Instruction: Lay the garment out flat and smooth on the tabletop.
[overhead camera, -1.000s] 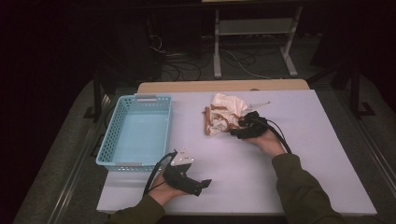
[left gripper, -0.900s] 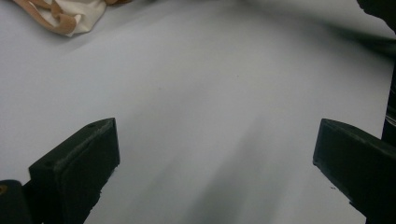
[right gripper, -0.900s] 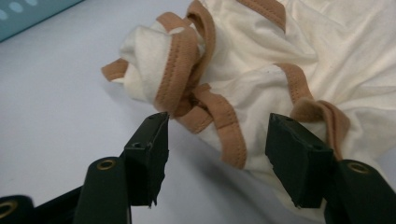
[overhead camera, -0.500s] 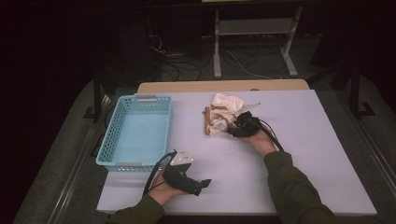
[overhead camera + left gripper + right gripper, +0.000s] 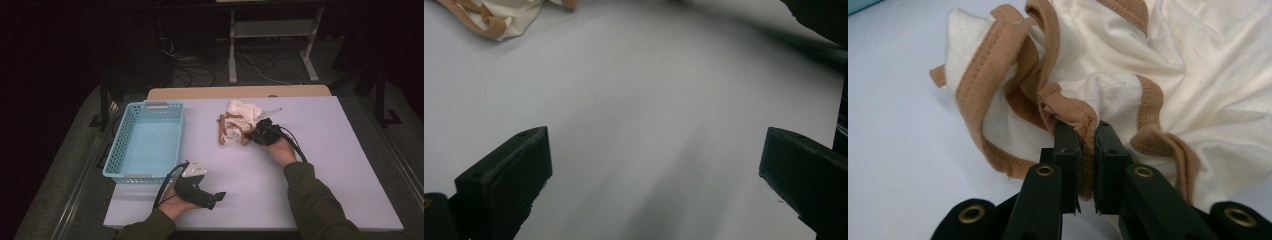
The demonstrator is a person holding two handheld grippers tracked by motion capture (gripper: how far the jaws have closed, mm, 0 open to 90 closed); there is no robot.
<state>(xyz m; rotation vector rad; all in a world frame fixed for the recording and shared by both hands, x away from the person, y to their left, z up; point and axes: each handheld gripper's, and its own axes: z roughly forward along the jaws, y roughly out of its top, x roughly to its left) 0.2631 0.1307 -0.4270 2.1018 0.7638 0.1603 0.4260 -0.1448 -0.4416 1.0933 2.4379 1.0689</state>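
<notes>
Progress was judged early. In the high view, the crumpled cream cloth garment with tan trim (image 5: 239, 127) lay mid-table, the pale blue plastic basket (image 5: 145, 141) apart and unfilled. In the left gripper view, the left gripper (image 5: 654, 185) was spread wide over bare table. In the right gripper view, the right gripper (image 5: 1086, 131), its jaws just closing, was clamped on the trim; lifting remained.

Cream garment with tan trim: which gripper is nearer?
Right. The right gripper is at the garment, jaws pinching its trim; the left gripper rests near the table's front edge.
</notes>
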